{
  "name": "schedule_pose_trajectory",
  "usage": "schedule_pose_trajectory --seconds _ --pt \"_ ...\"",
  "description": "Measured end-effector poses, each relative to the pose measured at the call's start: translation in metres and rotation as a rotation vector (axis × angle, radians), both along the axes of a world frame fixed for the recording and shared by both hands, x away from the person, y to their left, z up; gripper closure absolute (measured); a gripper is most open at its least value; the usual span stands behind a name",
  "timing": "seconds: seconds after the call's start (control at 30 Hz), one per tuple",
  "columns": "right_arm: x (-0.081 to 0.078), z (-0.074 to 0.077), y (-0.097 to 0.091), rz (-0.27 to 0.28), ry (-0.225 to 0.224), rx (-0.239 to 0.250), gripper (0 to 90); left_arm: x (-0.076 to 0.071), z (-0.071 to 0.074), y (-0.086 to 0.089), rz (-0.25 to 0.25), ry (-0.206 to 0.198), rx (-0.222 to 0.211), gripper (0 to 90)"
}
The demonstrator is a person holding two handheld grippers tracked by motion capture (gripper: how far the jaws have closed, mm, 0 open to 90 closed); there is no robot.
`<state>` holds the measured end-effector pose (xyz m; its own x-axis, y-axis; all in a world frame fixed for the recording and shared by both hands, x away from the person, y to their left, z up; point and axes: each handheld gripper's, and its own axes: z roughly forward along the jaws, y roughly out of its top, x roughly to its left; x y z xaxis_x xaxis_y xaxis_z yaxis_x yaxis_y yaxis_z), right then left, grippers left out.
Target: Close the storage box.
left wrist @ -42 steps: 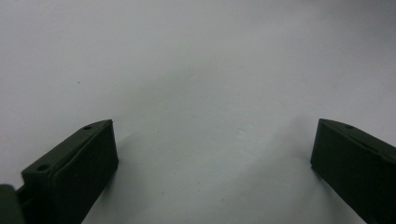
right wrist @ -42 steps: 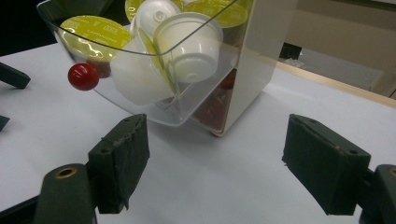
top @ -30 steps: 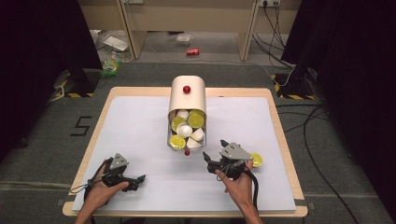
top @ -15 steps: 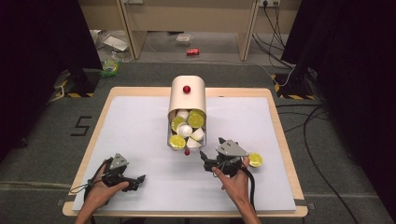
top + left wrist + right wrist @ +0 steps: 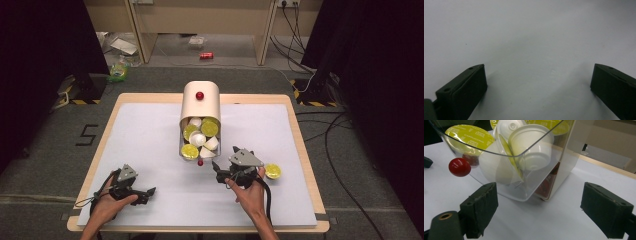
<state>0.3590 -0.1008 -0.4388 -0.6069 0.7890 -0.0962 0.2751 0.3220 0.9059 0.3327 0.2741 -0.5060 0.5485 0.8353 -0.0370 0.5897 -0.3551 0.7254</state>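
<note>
1. Your left forearm and right forearm are cut off by the bottom edge of the high view, so you see the hands and wrists and little more.
2. Your left gripper [image 5: 146, 191] lies low over the white table [image 5: 150, 135] near its front left corner, pointing to the right. Its jaws stand wide apart with nothing between them. In the left gripper view, only bare white surface lies in front of them.
3. Your right gripper [image 5: 218, 170] is held in your right hand [image 5: 248, 192], a little right of the middle, and points left and away toward the drawer. Its jaws have just been opening and now stand wide, with nothing between them.
4. One yellow-lidded capsule [image 5: 272, 171] lies on the table just beside your right hand, on its right side, apart from the jaws.
5. The clear drawer [image 5: 506, 170] of the cream capsule dispenser [image 5: 200, 107] is pulled out toward you. It holds white and yellow-lidded capsules lying in disorder. How many there are is hard to tell, because they cover one another.
6. The red knob [image 5: 459, 167] on the drawer front is near your right gripper.
</note>
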Motion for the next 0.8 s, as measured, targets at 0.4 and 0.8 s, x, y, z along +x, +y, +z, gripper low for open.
schedule_pose_trajectory --seconds 0.4,0.8 --pt "0.0046 0.0056 0.0008 -0.011 -0.022 0.036 14.8 0.0000 0.0000 0.0000 0.000 0.000 0.000 0.0" --pt "0.0085 0.0076 0.0040 -0.010 -0.023 0.044 14.6 0.0001 -0.0001 -0.0001 0.000 -0.001 -0.001 0.0"
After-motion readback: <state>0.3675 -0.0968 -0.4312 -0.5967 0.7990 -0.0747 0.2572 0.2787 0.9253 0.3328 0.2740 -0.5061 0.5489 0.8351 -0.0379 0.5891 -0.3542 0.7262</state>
